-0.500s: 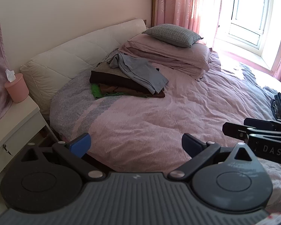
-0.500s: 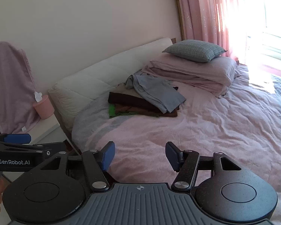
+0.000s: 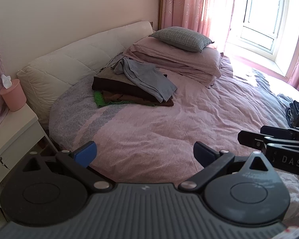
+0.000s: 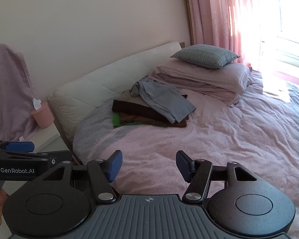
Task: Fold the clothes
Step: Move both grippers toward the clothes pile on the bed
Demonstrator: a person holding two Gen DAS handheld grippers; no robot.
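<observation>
Grippers, left (image 3: 144,155) and right (image 4: 148,164), hover empty with jaws wide above the bed (image 3: 169,131), facing stacked clothes (image 3: 133,87) awaiting folding.

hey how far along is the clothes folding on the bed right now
Done: a stack of folded dark clothes sits by the headboard. The grey garment on top lies loose. In hand: nothing; left gripper and right gripper are open, empty. Left: that garment, maybe the dark clothes at the bed's edge.
</observation>
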